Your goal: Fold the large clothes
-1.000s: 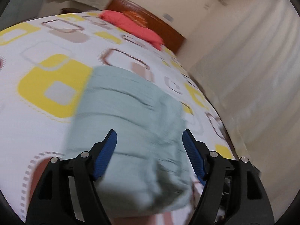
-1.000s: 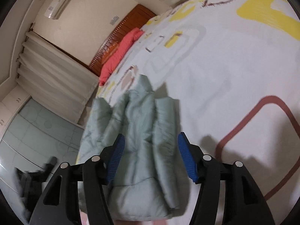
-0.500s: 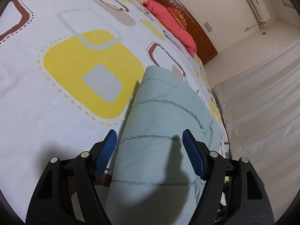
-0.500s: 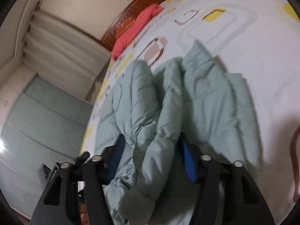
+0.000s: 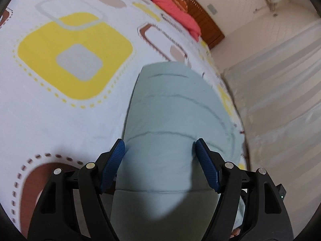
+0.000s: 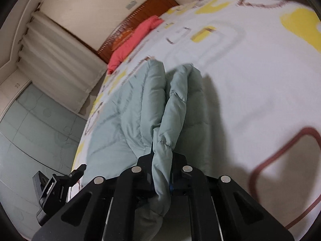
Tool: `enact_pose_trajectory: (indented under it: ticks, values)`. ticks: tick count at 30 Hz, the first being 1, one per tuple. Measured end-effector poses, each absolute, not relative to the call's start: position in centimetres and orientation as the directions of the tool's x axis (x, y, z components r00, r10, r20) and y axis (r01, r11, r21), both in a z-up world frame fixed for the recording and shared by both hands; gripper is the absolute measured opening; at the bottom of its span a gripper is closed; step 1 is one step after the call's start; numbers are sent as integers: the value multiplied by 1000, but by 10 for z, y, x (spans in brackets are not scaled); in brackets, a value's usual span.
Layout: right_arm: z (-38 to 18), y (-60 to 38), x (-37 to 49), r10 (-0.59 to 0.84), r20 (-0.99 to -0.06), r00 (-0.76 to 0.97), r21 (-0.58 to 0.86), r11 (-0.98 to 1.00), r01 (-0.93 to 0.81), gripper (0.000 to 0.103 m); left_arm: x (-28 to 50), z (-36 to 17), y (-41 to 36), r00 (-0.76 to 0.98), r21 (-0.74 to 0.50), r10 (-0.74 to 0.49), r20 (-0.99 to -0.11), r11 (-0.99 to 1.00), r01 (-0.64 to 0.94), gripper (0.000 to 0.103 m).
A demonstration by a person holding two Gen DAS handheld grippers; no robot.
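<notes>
The jacket point(image 6: 128, 120) lies partly folded near the bed's point(image 5: 60, 110) side edge, with folding left, the right gripper point(image 6: 161, 172) having just pinched a fold and the left gripper point(image 5: 159, 160) open over it.

Right hand-held gripper point(image 6: 161, 172) jaws just closed, now pinching a fold of the pale green quilted garment point(image 6: 140, 108), left hand-held gripper point(image 5: 160, 156) lowered closer over the garment, bedspread pattern shifted.
</notes>
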State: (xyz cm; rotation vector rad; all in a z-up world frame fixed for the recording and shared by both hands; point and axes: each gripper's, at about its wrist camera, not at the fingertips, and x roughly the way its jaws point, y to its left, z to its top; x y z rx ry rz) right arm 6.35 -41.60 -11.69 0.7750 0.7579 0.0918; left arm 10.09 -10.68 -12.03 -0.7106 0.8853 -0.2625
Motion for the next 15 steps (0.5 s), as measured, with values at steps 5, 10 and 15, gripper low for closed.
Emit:
enact_pose_trajectory:
  ticks: [5, 10, 15]
  values:
    - [-143, -428, 61, 369, -578, 728, 697, 688, 205, 9, 103, -132, -126, 614, -569, -416, -671, 819, -67, 72]
    - [-154, -433, 61, 398, -555, 730, 737, 642, 211, 10, 107, -141, -127, 596, -553, -414, -688, 831, -60, 71]
    - [-131, -431, 50, 339, -584, 738, 688, 689, 228, 19, 93, -122, -107, 623, -602, -445, -644, 797, -53, 70]
